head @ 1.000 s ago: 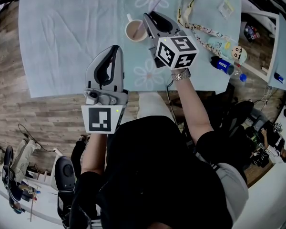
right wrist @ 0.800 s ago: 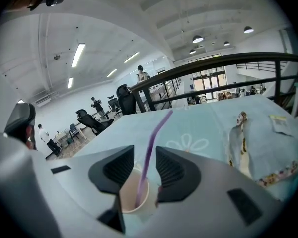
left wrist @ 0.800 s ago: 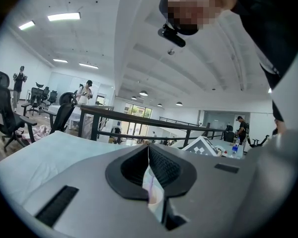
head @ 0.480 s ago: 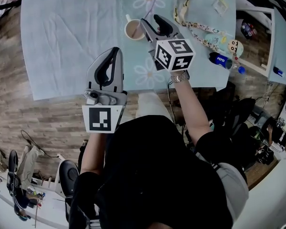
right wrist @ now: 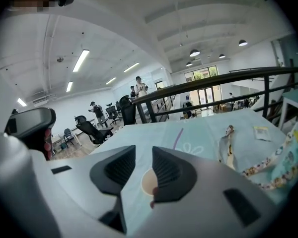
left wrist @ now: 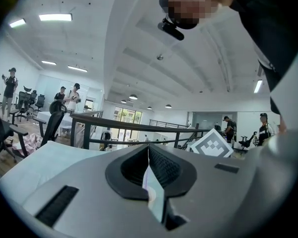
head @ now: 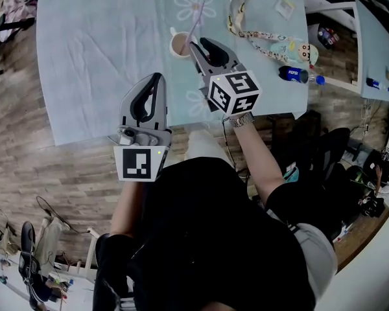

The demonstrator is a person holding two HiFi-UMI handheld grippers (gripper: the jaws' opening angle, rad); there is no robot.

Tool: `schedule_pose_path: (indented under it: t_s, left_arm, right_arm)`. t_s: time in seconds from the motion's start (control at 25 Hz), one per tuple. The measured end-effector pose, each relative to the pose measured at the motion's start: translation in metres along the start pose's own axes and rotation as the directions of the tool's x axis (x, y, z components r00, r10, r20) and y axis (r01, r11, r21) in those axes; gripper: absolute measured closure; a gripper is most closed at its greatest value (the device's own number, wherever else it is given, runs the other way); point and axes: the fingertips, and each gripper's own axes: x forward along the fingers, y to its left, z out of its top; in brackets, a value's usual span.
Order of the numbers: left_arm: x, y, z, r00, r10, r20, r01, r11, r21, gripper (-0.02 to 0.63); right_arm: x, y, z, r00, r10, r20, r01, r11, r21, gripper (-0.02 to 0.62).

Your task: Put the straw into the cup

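Straw (head: pixel 196 19) stands in cup (head: pixel 179 44), far on desk (head: pixel 97 50), just left of my right gripper (head: pixel 198 43): fingers released, empty, just been closing. My left gripper (head: pixel 157 76): fingers clenched, empty. Step judged done; next, draw back clear of cup.
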Motion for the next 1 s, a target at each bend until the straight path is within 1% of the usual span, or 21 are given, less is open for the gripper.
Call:
schedule_pose_path:
  t_s: [0.12, 0.16, 0.24, 0.44, 0.6, 0.68, 0.8, 0.92, 1.0]
  left_arm:
    - [-0.012, 0.000, 0.007, 1.000, -0.016, 0.008, 0.016, 1.000, -0.004, 0.591]
    - [-0.015, -0.001, 0.010, 1.000, -0.026, 0.014, 0.026, 1.000, 0.003, 0.591]
    - [-0.022, -0.002, 0.017, 0.998, -0.046, 0.032, 0.046, 0.999, 0.012, 0.591]
    - [-0.042, -0.004, 0.036, 0.995, -0.073, 0.062, 0.072, 0.997, 0.018, 0.591]
    - [-0.058, -0.005, 0.038, 0.992, -0.105, 0.069, 0.104, 0.994, 0.023, 0.591]
    - [-0.066, -0.005, 0.044, 0.989, -0.120, 0.089, 0.117, 0.993, 0.033, 0.591]
    - [-0.076, -0.005, 0.055, 0.984, -0.135, 0.115, 0.130, 0.990, 0.048, 0.591]
    - [-0.090, 0.001, 0.052, 0.987, -0.133, 0.087, 0.128, 0.990, 0.064, 0.591]
    - [-0.098, 0.004, 0.061, 0.983, -0.138, 0.120, 0.130, 0.989, 0.074, 0.591]
  right_arm:
    - [-0.016, 0.017, 0.012, 0.999, -0.013, 0.039, 0.014, 1.000, -0.009, 0.521]
    - [-0.021, 0.023, 0.017, 0.998, -0.018, 0.057, 0.020, 1.000, -0.018, 0.552]
    - [-0.032, 0.037, 0.029, 0.996, -0.023, 0.092, 0.026, 0.999, -0.036, 0.572]
    - [-0.058, 0.078, 0.047, 0.988, -0.008, 0.154, 0.017, 0.998, -0.057, 0.584]
    - [-0.073, 0.109, 0.057, 0.982, 0.005, 0.191, 0.010, 0.997, -0.077, 0.584]
    - [-0.081, 0.125, 0.063, 0.977, 0.014, 0.213, 0.004, 0.997, -0.082, 0.586]
    - [-0.096, 0.148, 0.071, 0.967, 0.033, 0.252, -0.016, 0.998, -0.069, 0.586]
    - [-0.113, 0.174, 0.082, 0.954, 0.063, 0.293, -0.045, 0.997, -0.070, 0.586]
    - [-0.124, 0.190, 0.088, 0.944, 0.075, 0.322, -0.048, 0.995, -0.091, 0.586]
